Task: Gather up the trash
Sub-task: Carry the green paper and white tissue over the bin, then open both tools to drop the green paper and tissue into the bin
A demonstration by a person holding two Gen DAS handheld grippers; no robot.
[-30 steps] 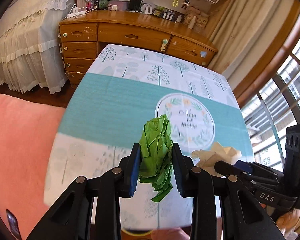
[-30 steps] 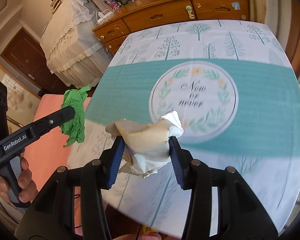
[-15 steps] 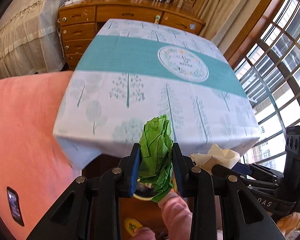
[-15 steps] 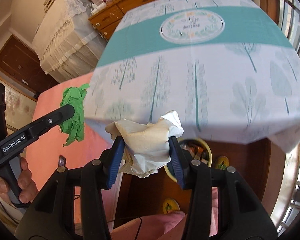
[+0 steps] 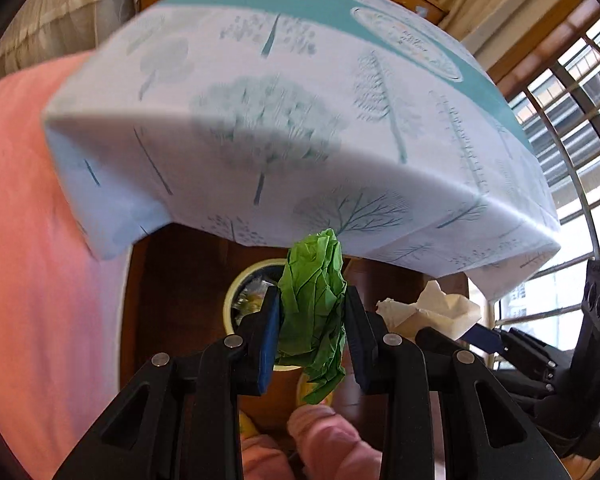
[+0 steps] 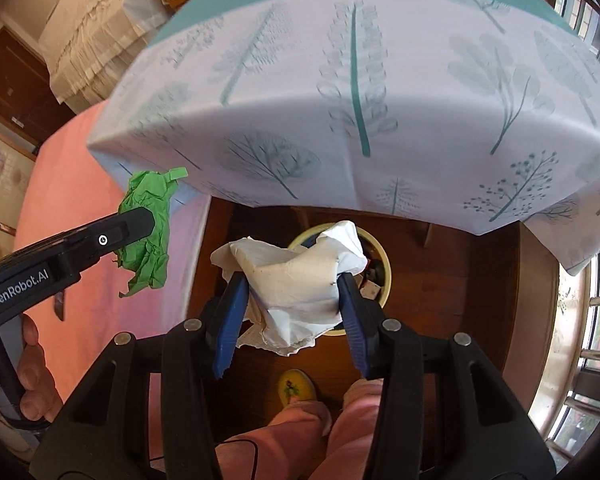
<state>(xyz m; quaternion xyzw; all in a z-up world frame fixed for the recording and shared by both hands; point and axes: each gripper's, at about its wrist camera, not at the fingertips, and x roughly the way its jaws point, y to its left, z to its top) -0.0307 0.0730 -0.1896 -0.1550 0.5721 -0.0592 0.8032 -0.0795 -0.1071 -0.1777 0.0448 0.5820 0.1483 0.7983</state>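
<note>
Left gripper (image 5: 312, 312): I see crumpled green paper (image 5: 314, 312) pinched mid-frame, hiding most of the yellow-rimmed bin (image 5: 240, 284). Right gripper (image 6: 292, 300): clamps crumpled white paper (image 6: 296, 280) at centre; only here I see the bin's (image 6: 384, 276) right rim and a yellow slipper (image 6: 296, 388).

A crumpled green paper wad (image 5: 314, 312) is pinched upright between blue pads, held in the air above a yellow-rimmed trash bin (image 6: 382, 258) on the floor. A crumpled white paper wad (image 6: 296, 280) is likewise clamped over the bin, which already contains scraps.
</note>
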